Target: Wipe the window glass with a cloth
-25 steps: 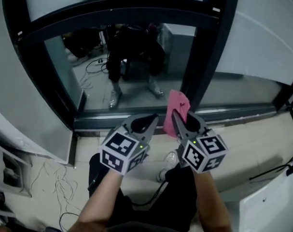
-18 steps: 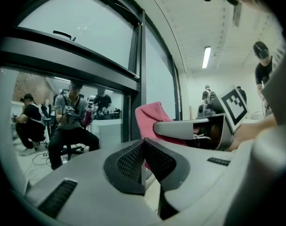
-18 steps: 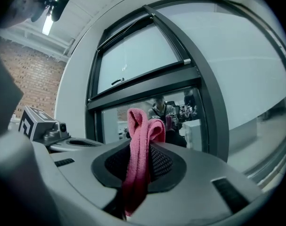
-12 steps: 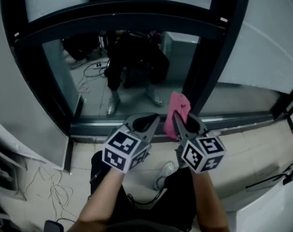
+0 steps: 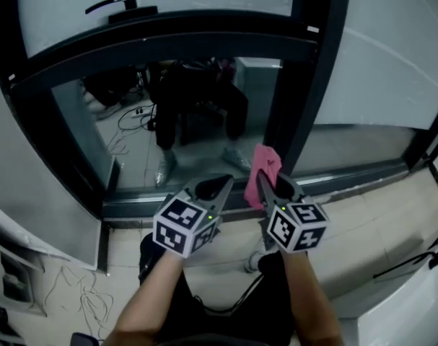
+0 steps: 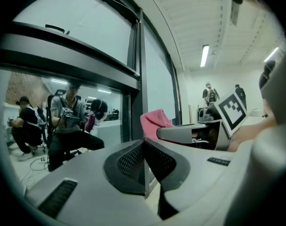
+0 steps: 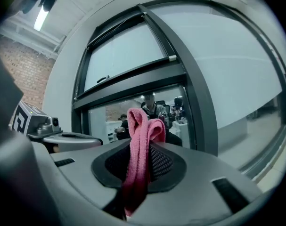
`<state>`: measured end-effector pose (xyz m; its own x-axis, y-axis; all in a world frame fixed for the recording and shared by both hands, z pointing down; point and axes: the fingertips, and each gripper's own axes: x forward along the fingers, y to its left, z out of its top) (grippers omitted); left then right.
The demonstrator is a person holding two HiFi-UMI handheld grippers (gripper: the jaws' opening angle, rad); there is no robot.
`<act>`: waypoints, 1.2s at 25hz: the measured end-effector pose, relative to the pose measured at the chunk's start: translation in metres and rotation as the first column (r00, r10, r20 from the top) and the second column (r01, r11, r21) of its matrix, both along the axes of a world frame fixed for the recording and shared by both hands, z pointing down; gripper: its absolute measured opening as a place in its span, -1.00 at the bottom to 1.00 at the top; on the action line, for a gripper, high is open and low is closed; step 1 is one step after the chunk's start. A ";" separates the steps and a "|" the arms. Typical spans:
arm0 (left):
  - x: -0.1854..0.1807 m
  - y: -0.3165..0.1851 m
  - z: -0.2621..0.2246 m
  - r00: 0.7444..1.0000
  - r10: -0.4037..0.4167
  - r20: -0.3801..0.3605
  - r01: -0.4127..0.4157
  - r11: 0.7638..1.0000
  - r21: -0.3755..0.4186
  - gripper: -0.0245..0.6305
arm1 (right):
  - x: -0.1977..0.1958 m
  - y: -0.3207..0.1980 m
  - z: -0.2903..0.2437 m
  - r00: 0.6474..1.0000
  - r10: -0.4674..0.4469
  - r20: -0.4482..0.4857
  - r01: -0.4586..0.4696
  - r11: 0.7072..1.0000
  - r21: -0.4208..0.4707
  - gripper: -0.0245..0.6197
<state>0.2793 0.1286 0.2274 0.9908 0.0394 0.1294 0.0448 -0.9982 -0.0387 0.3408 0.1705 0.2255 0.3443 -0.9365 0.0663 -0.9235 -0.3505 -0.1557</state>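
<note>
Barely shifts anything vs a sec ago tbh; keeps both grippers parked low in front of the window glass (image 5: 125, 114), same spacing, same height. Only tilts the head cam a touch, so shows a bit more of the upper sash and its handle (image 5: 110, 4) now.

Still pinches the pink cloth (image 5: 265, 161) in the right gripper (image 5: 263, 177). Clamps tight on a narrow fold in the right gripper view, w/ the rest sticking up past the tips.

Keeps the left gripper (image 5: 226, 181) closed up too, jaws pressed together w/ nothing between them in the left gripper view; just rides along beside the right one, doing nothing afaict.

Puts the cloth level w/ the bottom edge of the pane, right next to the black upright frame (image 5: 305, 85). Doesn't look pressed on the glass yet; can't confirm contact from the head view tho, and looks like a gap ahead in the right gripper view.

Means prob zero wiping done so far imo — still lining up. Needs a push fwd til the cloth flattens on the pane, then a sweep across. Worth watching the grip, since it only holds a thin fold & could drag loose once rubbing starts.
</note>
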 end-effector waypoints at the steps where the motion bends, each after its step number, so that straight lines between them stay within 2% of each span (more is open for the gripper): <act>1: 0.005 -0.004 0.007 1.000 -0.003 0.011 0.003 1.000 -0.007 -0.93 | 0.007 -0.003 0.008 1.000 0.010 0.020 -0.010 1.000 -0.001 -0.72; 6: 0.038 -0.027 0.044 0.998 -0.010 0.059 0.013 0.999 -0.036 -0.93 | 0.048 -0.024 0.056 0.992 0.059 0.111 -0.056 0.998 -0.031 -0.73; 12: 0.095 -0.047 0.101 0.993 0.035 0.113 -0.028 0.998 -0.061 -0.93 | 0.103 -0.044 0.129 0.965 0.154 0.214 -0.141 0.987 -0.077 -0.72; 20: 0.150 -0.075 0.208 0.978 0.022 0.206 -0.001 0.995 -0.101 -0.93 | 0.155 -0.058 0.233 0.916 0.266 0.300 -0.222 0.960 -0.172 -0.72; 23: 0.165 -0.084 0.240 0.971 0.023 0.236 0.010 0.990 -0.138 -0.93 | 0.173 -0.063 0.277 0.881 0.324 0.345 -0.259 0.940 -0.222 -0.72; 27: 0.179 -0.092 0.268 0.969 0.013 0.247 0.028 0.987 -0.161 -0.93 | 0.192 -0.058 0.333 0.811 0.403 0.424 -0.308 0.910 -0.276 -0.72; 30: 0.183 -0.096 0.289 0.959 0.013 0.283 0.037 0.985 -0.169 -0.93 | 0.204 -0.061 0.362 0.767 0.438 0.469 -0.329 0.896 -0.298 -0.72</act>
